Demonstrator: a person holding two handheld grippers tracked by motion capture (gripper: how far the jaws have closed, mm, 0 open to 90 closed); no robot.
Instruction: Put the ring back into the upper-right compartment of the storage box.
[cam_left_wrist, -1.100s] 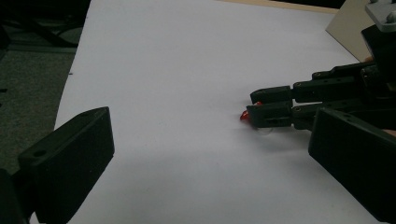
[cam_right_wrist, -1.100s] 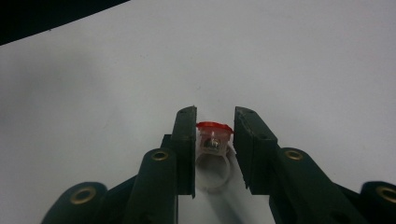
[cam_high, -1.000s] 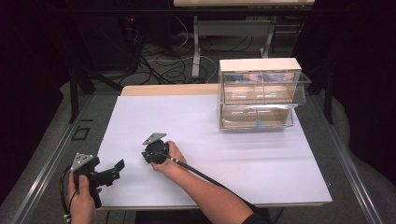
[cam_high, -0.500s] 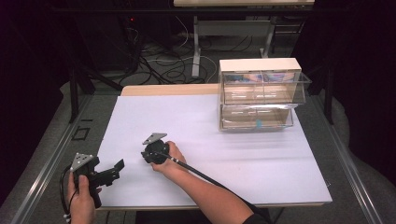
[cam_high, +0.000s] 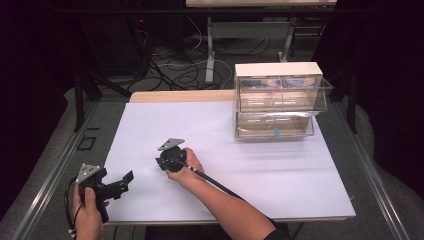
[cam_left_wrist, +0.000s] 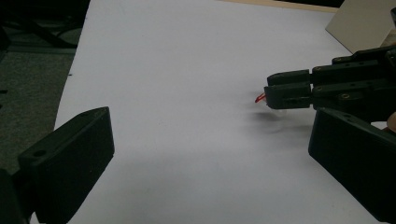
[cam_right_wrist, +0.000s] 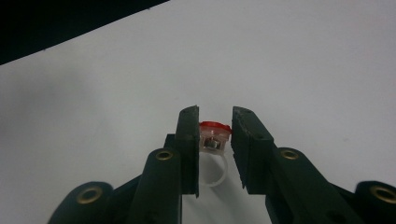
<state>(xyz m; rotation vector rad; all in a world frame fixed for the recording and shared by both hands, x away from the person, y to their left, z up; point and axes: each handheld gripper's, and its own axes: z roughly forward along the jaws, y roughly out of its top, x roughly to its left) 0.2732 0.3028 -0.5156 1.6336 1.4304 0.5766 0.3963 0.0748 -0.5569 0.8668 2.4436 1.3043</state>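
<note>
Right gripper (cam_right_wrist: 214, 133): jaws drawn close together, pinching a small ring (cam_right_wrist: 213, 140) with a red top and a clear plastic band. The red head sits between the two pads near their tips; the band hangs below, in the gap between the jaws. In the left gripper view the same gripper (cam_left_wrist: 280, 91) enters from the right, its tips just over the white sheet, a sliver of red (cam_left_wrist: 259, 98) showing at the front and a faint shadow directly under it. High view: the right gripper (cam_high: 167, 160) is in the person's right hand (cam_high: 185, 165), over the near-left part of the white table sheet (cam_high: 280, 175), cable trailing back along the forearm.

Left gripper (cam_high: 117, 184): jaws spread wide, nothing between them. Held in the left hand (cam_high: 87, 210) at the near-left corner of the sheet, beside the right gripper but apart from it.

Clear plastic drawer cabinet (cam_high: 277, 100): stands at the far right of the table, well apart from both grippers.
</note>
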